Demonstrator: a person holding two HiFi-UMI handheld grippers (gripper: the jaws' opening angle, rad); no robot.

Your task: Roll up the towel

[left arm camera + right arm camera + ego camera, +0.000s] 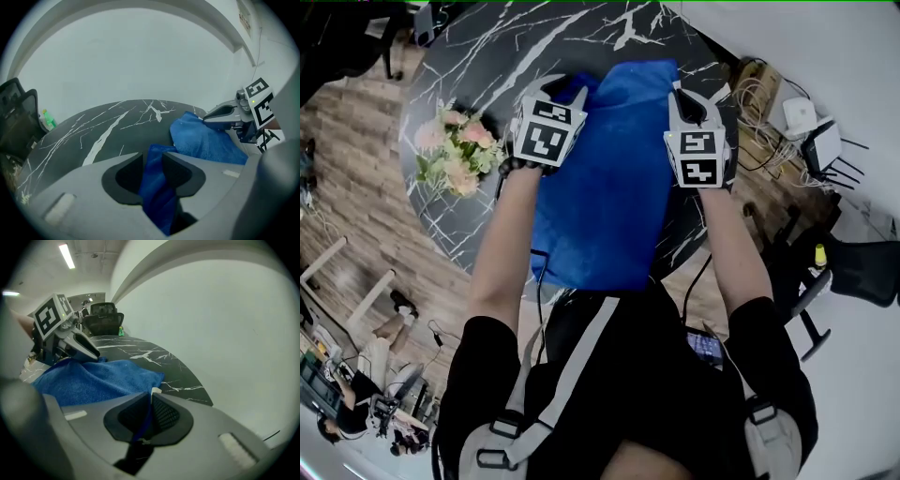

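A blue towel [609, 178] lies lengthwise on the round black marble table [487, 66], its near end hanging over the table's edge toward the person. My left gripper [565, 94] is at the towel's far left corner. In the left gripper view a thick fold of the towel [206, 140] sits in the gap of that gripper [152, 157], whose jaws stand apart. My right gripper [689, 101] is at the far right corner. In its own view the right gripper [151, 401] pinches a thin edge of the towel [98, 378].
A bunch of pink flowers [455, 150] lies on the table's left side. Cables and white boxes [787, 117] sit on the floor to the right. A black chair [853, 267] stands at the right, with a green bottle [47, 119] beside it.
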